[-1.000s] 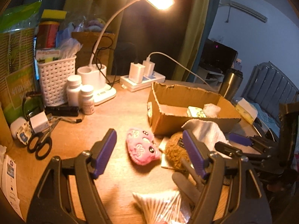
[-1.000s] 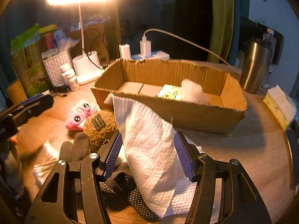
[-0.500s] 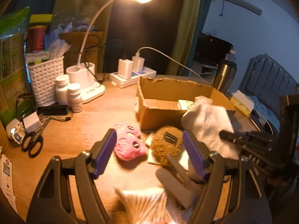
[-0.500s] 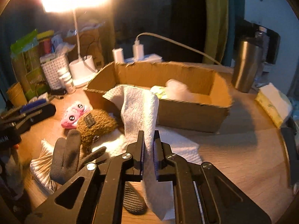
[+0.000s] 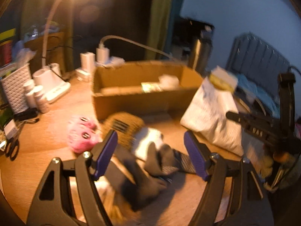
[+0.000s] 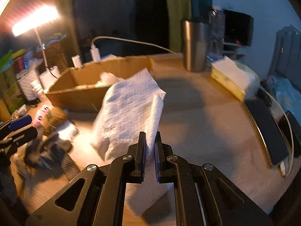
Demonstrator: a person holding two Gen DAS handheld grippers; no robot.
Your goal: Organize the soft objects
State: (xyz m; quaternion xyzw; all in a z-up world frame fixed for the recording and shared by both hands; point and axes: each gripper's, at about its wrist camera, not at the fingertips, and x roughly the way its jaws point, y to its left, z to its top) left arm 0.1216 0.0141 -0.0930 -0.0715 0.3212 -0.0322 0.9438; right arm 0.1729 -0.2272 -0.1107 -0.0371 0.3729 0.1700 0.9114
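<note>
We see the right gripper point(image 6: 149, 146), open a second ago, now clamped on the white towel point(image 6: 129, 113), lifted at frame centre before the cardboard box point(image 6: 75, 94): transfer appears underway. The left gripper point(image 5: 150, 150) stays open over a blurred, possibly grey glove point(image 5: 143, 169), lower centre.

White, fine-textured cloth point(image 6: 129, 113) between purple ribbed pads point(image 6: 144, 154). Beyond them: brown cardboard box point(image 6: 79, 94), yellow-and-white tissue pack point(image 6: 231, 79), silver steel cup point(image 6: 195, 45). Left of the fingers: pink plush toy point(image 5: 82, 135), brown fuzzy toy point(image 5: 124, 128), grey glove point(image 5: 143, 173).
</note>
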